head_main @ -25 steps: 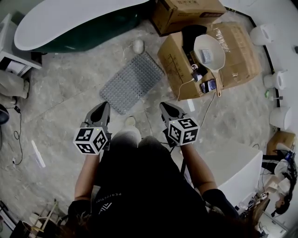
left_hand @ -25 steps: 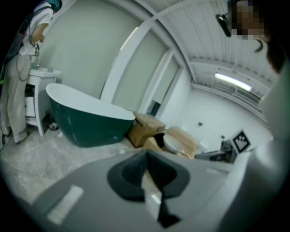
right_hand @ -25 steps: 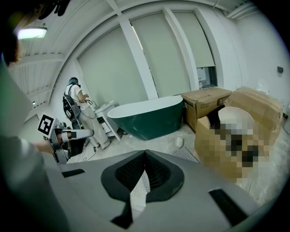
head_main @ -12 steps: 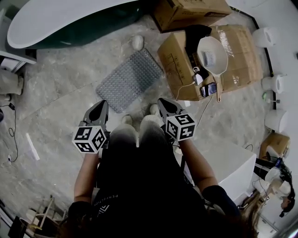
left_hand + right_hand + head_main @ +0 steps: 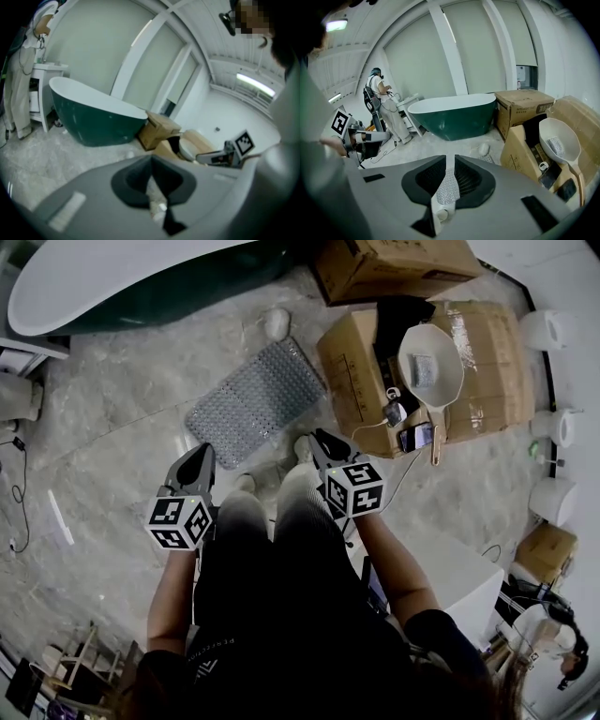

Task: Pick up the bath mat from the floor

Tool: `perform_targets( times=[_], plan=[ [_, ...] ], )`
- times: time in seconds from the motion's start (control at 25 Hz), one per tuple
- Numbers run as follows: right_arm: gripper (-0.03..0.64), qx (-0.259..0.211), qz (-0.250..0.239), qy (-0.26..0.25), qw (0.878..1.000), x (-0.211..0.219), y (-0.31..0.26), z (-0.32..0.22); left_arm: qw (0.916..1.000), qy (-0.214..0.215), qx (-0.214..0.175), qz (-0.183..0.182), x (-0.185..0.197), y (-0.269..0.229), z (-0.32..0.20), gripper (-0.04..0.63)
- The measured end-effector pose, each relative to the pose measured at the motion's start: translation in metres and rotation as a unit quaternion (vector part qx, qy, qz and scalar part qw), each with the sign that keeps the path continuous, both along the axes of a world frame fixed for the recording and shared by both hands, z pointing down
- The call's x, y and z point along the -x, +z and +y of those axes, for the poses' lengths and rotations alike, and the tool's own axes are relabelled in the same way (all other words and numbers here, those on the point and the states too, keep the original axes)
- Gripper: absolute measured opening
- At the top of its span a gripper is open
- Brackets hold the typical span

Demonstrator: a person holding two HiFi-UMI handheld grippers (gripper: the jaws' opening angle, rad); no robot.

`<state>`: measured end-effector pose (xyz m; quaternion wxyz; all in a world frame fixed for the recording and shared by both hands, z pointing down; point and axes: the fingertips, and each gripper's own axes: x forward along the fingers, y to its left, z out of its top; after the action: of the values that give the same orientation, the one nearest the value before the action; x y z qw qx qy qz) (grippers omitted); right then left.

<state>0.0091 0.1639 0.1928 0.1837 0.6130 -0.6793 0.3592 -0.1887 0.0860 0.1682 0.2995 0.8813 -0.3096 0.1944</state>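
The bath mat [image 5: 255,401] is seen lying flat on the floor [image 5: 122,418], beside the cardboard box [image 5: 352,371]. The left hand-held gripper [image 5: 201,456] is pressed together; the right hand-held gripper [image 5: 323,442] has just been parted slightly, nothing pinched.

Both arms are stretched out in front, left forearm [image 5: 174,585] and right forearm [image 5: 390,561] bare and roughly parallel. The left gripper [image 5: 203,450] points ahead and down, jaws pressed together at the tips, nothing in them. The right gripper [image 5: 319,436] reaches a bit further forward (marker cube [image 5: 354,488] facing up). Its jaws have just been opening, now a thin slit with nothing between the pads.
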Motion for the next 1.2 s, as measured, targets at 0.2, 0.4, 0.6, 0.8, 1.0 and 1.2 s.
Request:
perform_targets(
  times=[0.2, 0.4, 0.6, 0.8, 1.0, 1.2],
  plan=[
    [0.087, 0.011, 0.001, -0.016, 1.0, -0.035, 0.018, -0.011, 0.9998, -0.006, 0.014, -0.012, -0.042, 0.014, 0.0, 0.006],
    [0.133, 0.027, 0.011, -0.032, 0.999, -0.067, 0.046, -0.021, 0.9992, -0.009, 0.028, -0.026, -0.081, 0.035, -0.001, 0.006],
    [0.156, 0.047, 0.018, -0.04, 0.998, -0.09, 0.086, -0.038, 0.9977, -0.01, 0.047, -0.047, -0.109, 0.07, -0.008, 0.006],
    [0.172, 0.06, 0.032, -0.047, 0.997, -0.11, 0.131, -0.061, 0.9961, -0.007, 0.059, -0.064, -0.133, 0.106, -0.016, 0.006],
    [0.172, 0.076, 0.053, -0.053, 0.994, -0.135, 0.179, -0.079, 0.9945, -0.012, 0.067, -0.079, -0.153, 0.142, -0.022, 0.007],
    [0.172, 0.095, 0.065, -0.056, 0.992, -0.156, 0.227, -0.088, 0.9926, -0.028, 0.072, -0.094, -0.169, 0.177, -0.03, 0.008]
  ],
)
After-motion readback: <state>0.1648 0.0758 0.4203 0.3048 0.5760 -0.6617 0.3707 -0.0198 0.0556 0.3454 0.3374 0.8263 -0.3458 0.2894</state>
